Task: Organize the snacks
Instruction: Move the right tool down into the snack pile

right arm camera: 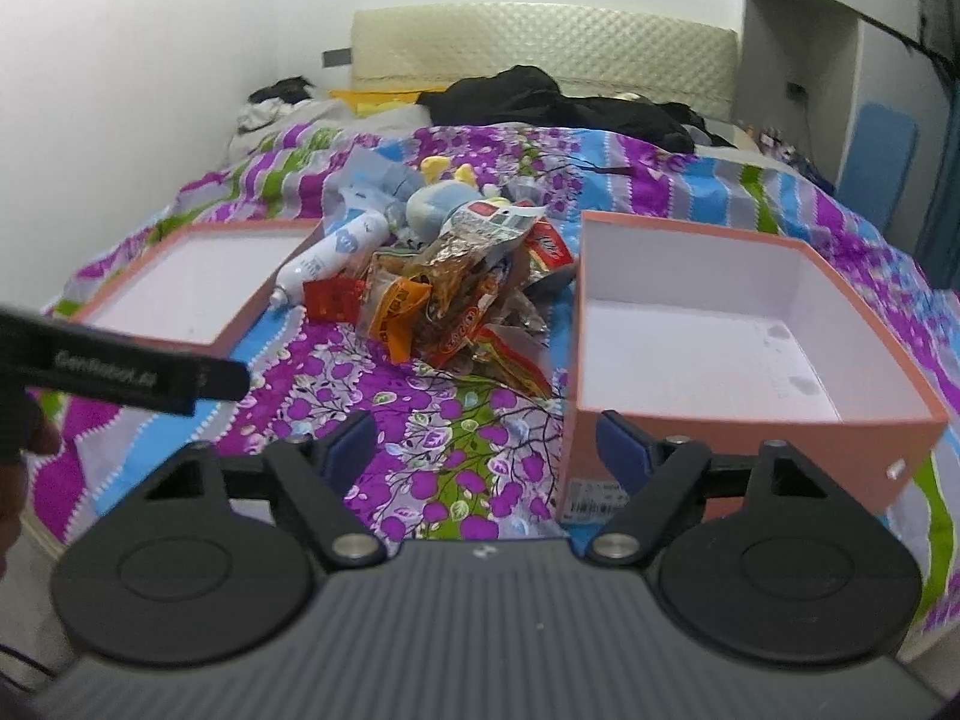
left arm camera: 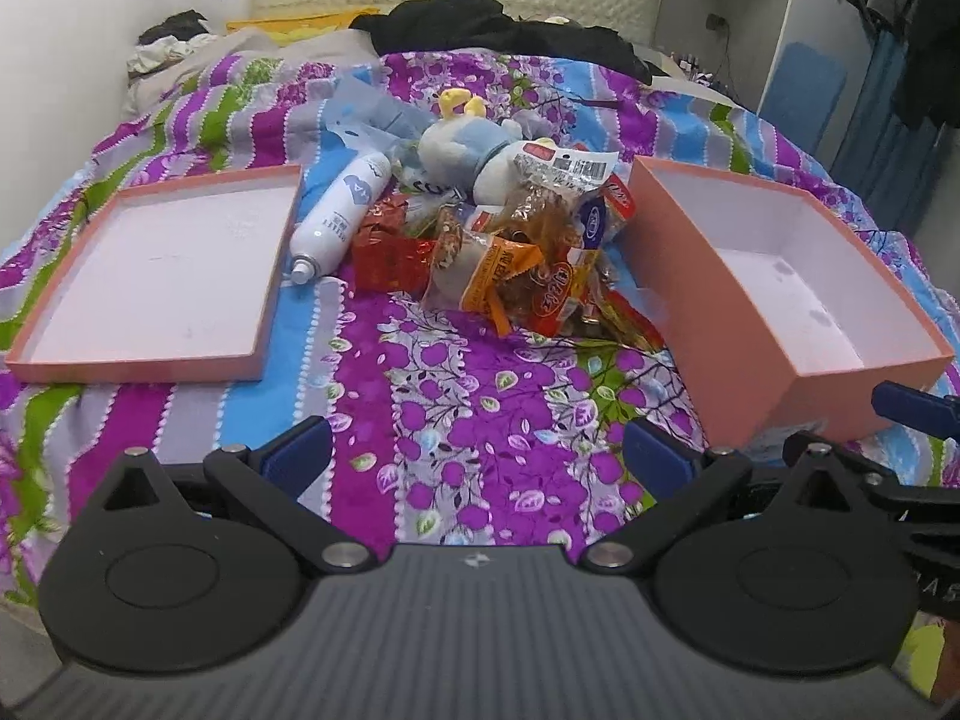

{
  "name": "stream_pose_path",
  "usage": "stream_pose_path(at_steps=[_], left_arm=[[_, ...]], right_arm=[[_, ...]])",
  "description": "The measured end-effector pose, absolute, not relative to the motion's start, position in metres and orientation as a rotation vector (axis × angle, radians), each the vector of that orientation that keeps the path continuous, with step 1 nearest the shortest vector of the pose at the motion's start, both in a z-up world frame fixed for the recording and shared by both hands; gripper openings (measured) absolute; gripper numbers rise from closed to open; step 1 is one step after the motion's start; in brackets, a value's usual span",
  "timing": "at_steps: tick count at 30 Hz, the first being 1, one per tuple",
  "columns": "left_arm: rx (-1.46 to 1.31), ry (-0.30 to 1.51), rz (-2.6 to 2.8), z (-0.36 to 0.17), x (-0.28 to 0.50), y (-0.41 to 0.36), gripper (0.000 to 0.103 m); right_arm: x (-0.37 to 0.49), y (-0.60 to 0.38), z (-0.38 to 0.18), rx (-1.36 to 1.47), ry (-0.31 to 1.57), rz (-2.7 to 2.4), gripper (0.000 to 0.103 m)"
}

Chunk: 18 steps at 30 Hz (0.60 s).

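Nothing had yet been sorted, so the step in hand looked like the approach to the first pick. Ahead and to the left of the left tongs [left arm camera: 474, 450] lay the shallow pink lid [left arm camera: 150, 276], open side up and bare inside, on the flowered bedspread [left arm camera: 480, 420]. Just right of it lay a white spray bottle [left arm camera: 339, 210], its cap pointing toward the tongs. Straight ahead of both tongs, well apart from them, sat the heap of snack packets [left arm camera: 516, 258], red, orange and clear wrappers tumbled together, with a plush toy [left arm camera: 462, 150] lying at its far edge. To the right stood the deeper pink box [left arm camera: 780, 276], also empty, its near corner just beside the right finger of the right tongs [right arm camera: 486, 444]. Both tongs stood spread, with only bedspread between their blue pads. The next move probably called for one pair to reach forward to the near edge of the heap, pinch a single loose packet rather than a cluster, and carry it to the box, while leaving the bottle and the toy out.
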State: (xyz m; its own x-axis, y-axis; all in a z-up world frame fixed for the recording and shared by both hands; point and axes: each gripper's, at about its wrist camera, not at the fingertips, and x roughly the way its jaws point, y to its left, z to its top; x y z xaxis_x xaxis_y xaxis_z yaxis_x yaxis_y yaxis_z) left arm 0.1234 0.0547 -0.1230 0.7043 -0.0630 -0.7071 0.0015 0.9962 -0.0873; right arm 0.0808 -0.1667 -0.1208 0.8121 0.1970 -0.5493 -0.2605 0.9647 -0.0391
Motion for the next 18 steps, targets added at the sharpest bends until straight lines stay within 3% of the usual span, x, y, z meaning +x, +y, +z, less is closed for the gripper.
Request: stream_pose_path(at_steps=[8, 18], left_arm=[[-0.144, 0.787, -0.078, -0.163, 0.181, 0.066, 0.103], [-0.281, 0.799, -0.126, -0.215, 0.257, 0.086, 0.103]], right_arm=[[0.115, -0.146, -0.142, -0.265, 0.527, 0.262, 0.07], [0.162, -0.111, -0.176, -0.527, 0.454, 0.228, 0.07]])
